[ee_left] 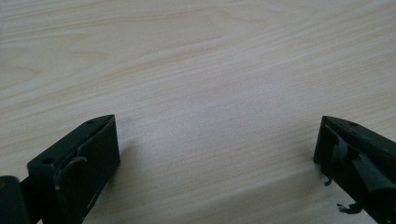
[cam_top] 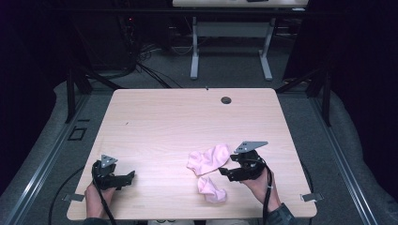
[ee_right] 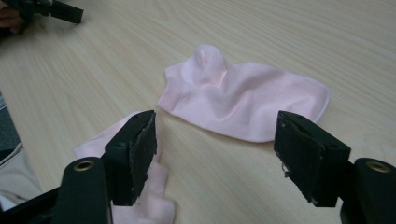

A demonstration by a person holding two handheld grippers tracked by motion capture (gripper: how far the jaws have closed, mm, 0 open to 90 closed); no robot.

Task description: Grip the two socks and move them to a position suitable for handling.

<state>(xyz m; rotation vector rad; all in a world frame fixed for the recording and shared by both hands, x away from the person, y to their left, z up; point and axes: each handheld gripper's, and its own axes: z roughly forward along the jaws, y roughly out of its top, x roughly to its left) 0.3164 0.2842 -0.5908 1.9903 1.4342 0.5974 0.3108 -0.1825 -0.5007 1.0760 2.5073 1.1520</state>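
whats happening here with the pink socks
A person at a wooden table holds a two-jaw gripper in each hand. Two pink socks lie apart near the front right: the larger sock and a smaller crumpled sock. The right gripper hovers open just beside them, jaws spread toward the larger sock, gripping nothing. The left gripper is open over bare wood at the front left, away from both socks.

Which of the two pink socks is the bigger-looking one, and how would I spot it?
Start at the wooden table and look to its near right part, where the right gripper sits. Two pink socks lie just left of it. The one you want is the far sock, spread flatter and wider, while the near sock is crumpled by the table's front edge.
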